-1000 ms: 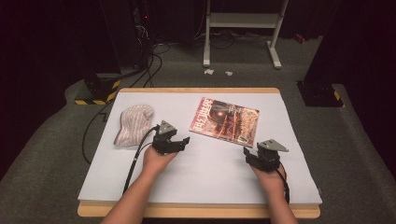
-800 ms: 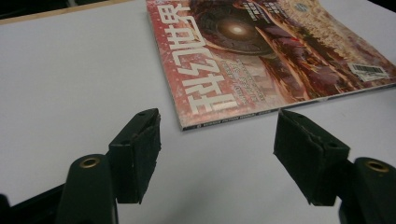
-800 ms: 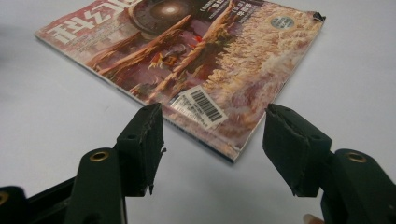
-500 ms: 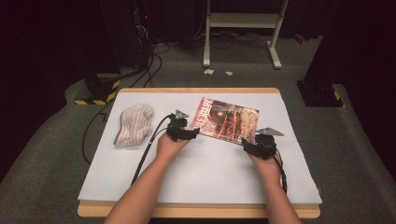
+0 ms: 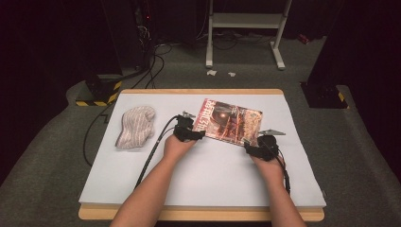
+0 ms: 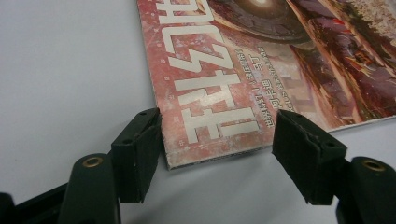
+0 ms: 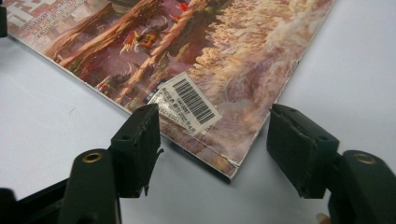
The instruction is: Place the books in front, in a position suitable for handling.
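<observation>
The flat, glossy red-covered magazine point(image 5: 231, 121) lies on the white table point(image 5: 203, 179), long axis running left to right. Left tongs point(image 6: 217, 140) straddle its near-left corner, spread; right tongs point(image 7: 215, 142) straddle its near-right corner, having just been opening, pads clear. Both hands equally near.

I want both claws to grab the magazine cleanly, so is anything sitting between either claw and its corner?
Nothing visible does. The left claw has its open jaws astride one near corner of the magazine, and the right claw frames the other near corner, by the barcode label. The striped cloth lies well off to the left on the table.
</observation>
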`<state>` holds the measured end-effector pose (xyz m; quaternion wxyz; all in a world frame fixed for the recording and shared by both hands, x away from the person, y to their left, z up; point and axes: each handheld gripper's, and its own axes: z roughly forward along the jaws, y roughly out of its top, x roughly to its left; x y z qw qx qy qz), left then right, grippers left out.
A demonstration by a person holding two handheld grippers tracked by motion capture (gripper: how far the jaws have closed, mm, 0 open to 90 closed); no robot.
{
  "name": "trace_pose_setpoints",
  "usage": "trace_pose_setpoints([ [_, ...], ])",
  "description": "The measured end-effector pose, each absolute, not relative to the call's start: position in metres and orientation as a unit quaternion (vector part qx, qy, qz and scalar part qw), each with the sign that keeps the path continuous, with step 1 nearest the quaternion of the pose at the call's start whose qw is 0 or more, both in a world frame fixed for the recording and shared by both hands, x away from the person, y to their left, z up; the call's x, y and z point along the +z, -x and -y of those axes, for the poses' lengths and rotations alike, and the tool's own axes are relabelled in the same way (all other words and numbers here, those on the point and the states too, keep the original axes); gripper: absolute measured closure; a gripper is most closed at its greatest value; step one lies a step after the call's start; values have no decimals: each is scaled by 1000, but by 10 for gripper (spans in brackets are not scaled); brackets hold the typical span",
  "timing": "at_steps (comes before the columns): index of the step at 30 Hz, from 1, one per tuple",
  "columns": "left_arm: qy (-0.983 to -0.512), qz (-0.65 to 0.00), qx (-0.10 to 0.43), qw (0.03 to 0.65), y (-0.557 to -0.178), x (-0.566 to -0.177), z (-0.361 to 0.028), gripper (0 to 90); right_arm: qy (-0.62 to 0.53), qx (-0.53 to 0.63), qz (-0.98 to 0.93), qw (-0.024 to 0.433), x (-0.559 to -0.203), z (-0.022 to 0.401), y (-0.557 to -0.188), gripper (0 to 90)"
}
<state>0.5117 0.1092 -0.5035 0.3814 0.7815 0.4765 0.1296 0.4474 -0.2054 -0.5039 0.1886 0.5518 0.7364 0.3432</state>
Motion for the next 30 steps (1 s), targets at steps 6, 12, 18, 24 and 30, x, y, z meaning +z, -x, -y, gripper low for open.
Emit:
trace_pose_setpoints([
  [6, -781, -477, 139, 378, -513, -504, -111, 329, -551, 346, -735, 192, -505, 206, -447, 360],
  [12, -783, -475, 145, 374, -511, -504, -107, 366, -545, 342, -739, 200, -505, 204, -446, 399],
  [18, -788, -472, 150, 364, -506, -503, -106, 375, -545, 340, -739, 202, -505, 204, -445, 416],
  [24, -794, -464, 156, 362, -488, -504, -111, 389, -536, 340, -745, 205, -505, 202, -434, 425],
  [30, -799, -455, 161, 359, -466, -504, -119, 395, -527, 340, -752, 203, -505, 197, -418, 429],
])
